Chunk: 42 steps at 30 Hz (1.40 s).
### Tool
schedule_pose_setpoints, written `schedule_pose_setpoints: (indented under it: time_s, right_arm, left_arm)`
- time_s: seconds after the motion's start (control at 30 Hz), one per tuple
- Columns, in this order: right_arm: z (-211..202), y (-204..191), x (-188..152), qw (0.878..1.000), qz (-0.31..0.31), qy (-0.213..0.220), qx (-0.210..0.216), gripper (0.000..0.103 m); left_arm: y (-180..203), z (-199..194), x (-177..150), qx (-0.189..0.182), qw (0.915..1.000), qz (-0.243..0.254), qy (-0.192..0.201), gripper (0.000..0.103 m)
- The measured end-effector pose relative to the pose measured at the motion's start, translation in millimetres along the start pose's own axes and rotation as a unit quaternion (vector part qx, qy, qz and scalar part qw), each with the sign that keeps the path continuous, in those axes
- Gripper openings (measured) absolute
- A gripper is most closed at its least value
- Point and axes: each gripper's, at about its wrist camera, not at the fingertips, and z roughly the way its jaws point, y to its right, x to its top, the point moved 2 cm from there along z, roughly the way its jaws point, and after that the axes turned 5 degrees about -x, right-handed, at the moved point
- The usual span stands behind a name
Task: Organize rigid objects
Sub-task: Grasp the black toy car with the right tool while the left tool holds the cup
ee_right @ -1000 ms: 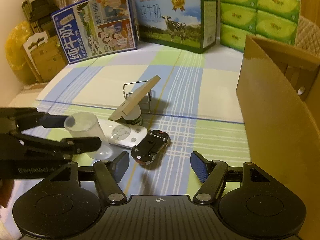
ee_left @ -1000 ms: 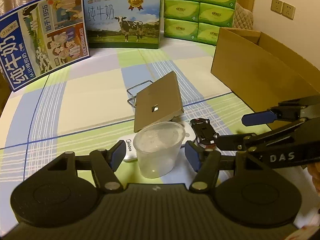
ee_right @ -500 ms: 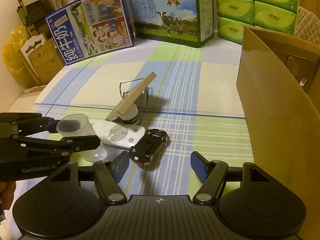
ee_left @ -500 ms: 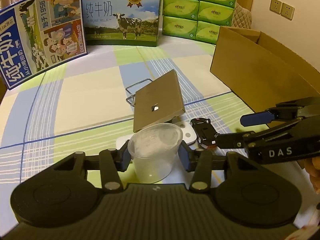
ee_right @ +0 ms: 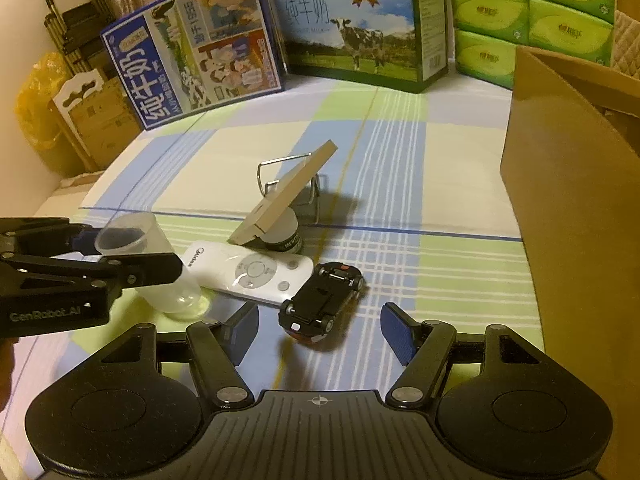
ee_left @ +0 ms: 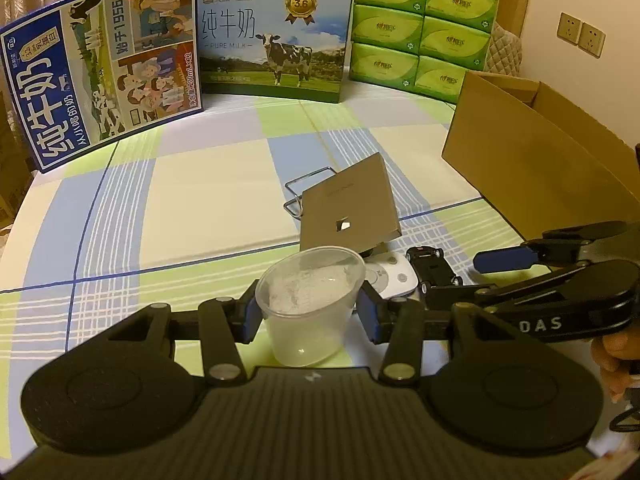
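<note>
**Left claw pinches the clear cup; right claw spread over the toy car**

Left claw [ee_left: 310, 312] has its blue pads pressed against both sides of a clear plastic cup [ee_left: 308, 308], which stands upright at the near edge of the checked surface [ee_left: 200, 200]. In the right wrist view the same cup [ee_right: 136, 248] sits at the left, clamped between the left claw's fingers, its base on or just above the cloth; which of the two cannot be told.

Right claw [ee_right: 318, 330] is spread, its pads apart and touching nothing. A black toy car [ee_right: 322, 300] lies on the surface just beyond and between the pads, nose angled toward the near left. In the left wrist view the right claw [ee_left: 472, 276] reaches in from the right, with the car [ee_left: 434, 270] beside its tips.

Just left of the car lies a white remote control [ee_right: 248, 266], its near-left end next to the cup. Behind the remote, a tan square plate [ee_right: 286, 196] leans tilted on a small dark-labelled jar [ee_right: 286, 236], with a wire stand [ee_right: 288, 178] behind it.

At the right stands an open cardboard box [ee_right: 568, 208]. Along the far edge are a blue milk carton [ee_left: 100, 76], a cow-printed milk carton [ee_left: 272, 44] and a stack of green tissue packs [ee_left: 420, 28].
</note>
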Motion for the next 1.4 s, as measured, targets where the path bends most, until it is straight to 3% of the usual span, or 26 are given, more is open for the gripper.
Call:
schedule_pose_setpoints:
  time_s: [0.37, 0.57, 1.07, 1.23, 1.4]
  right_arm:
    - [15.2, 9.7, 4.0, 0.999, 0.033, -0.003, 0.012, 0.062]
    - [15.3, 12.8, 2.1, 1.000, 0.021, -0.016, -0.004, 0.030]
    - [-33.6, 13.5, -41.4, 0.998, 0.019, -0.053, -0.028, 0.030]
    - [-37.3, 8.3, -41.7, 0.999, 0.001, -0.038, -0.029, 0.042]
    - [-28.1, 7.6, -35.8, 0.999, 0.002, -0.036, -0.035, 0.043]
  left_arm:
    - [1.7, 1.5, -0.4, -0.004, 1.0000, 0.002, -0.005, 0.043]
    - [3.4, 2.8, -0.1, -0.009, 0.9999, 0.004, -0.007, 0.043]
    - [21.2, -5.9, -5.7, -0.029, 0.9994, 0.016, -0.003, 0.043]
    - [20.3, -7.3, -6.4, -0.027, 0.9995, 0.015, -0.003, 0.043]
    - [18.1, -7.1, -5.1, -0.026, 0.9996, 0.014, 0.000, 0.043]
